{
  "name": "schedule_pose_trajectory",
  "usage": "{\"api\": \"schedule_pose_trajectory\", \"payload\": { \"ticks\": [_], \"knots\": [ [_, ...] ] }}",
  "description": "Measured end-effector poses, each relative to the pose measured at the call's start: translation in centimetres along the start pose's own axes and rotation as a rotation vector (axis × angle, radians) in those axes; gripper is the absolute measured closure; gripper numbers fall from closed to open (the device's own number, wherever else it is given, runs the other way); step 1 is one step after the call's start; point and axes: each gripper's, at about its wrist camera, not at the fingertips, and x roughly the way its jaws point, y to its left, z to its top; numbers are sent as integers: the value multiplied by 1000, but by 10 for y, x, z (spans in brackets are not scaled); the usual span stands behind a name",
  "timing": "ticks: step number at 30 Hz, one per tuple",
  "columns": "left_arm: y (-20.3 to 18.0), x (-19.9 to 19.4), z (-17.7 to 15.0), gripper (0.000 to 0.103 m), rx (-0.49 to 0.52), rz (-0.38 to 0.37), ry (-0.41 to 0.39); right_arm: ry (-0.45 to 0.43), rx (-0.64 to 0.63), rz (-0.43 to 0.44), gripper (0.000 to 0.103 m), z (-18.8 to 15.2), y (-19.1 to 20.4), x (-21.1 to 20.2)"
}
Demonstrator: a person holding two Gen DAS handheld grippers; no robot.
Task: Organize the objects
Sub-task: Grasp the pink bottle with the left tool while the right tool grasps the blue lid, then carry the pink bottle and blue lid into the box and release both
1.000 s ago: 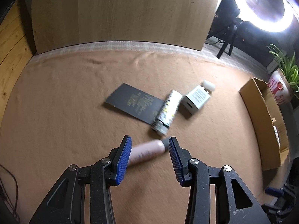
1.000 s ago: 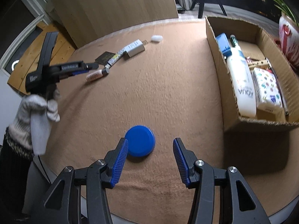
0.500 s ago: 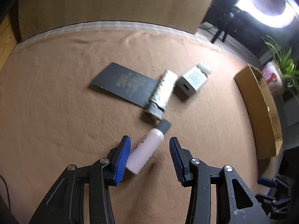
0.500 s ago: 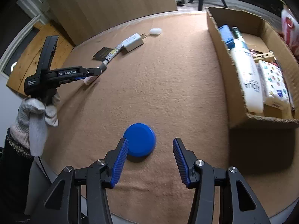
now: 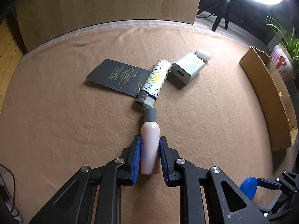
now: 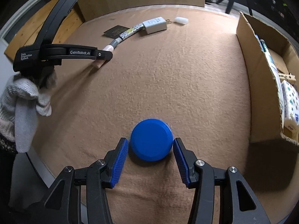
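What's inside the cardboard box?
In the box: a patterned tissue pack, a wooden clothespin and a white bottle. The near wall hides the bottom and anything lower.

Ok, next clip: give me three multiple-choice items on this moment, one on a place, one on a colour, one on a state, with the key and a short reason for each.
1. Where does the patterned lighter lie?
A. inside the cardboard box
B. partly on the dark card, beside the white charger
C. between the right gripper's fingers

2. What colour is the round lid in front of the right gripper?
A. blue
B. red
C. white

3. What is between the left gripper's fingers?
A. nothing
B. the white charger
C. the pink bottle

Key: 1 B, its upper end overlaps the dark card and sits next to the white charger. 2 A, the lid is plain blue against the brown cloth. 3 C, the blue pads sit against both sides of the pink bottle as the fingers are closing.
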Motion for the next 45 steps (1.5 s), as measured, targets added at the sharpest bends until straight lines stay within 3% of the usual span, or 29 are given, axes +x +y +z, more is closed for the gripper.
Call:
{"api": "schedule_pose_trajectory", "payload": {
  "ticks": [9, 22, 34, 45],
  "knots": [
    [-15, -18, -46, 82, -30, -44, -3, 8, -95, -68, 55, 2, 13, 11],
    [-54, -30, -82, 82, -73, -112, -9, -51, -58, -45, 57, 1, -5, -3],
    [-107, -51, -58, 82, -24, -194, -68, -206, 53, -85, 57, 7, -58, -66],
    [-192, -63, 2, 82, 100, -261, -151, -325, 165, -183, 57, 11, -135, -121]
  ]
}}
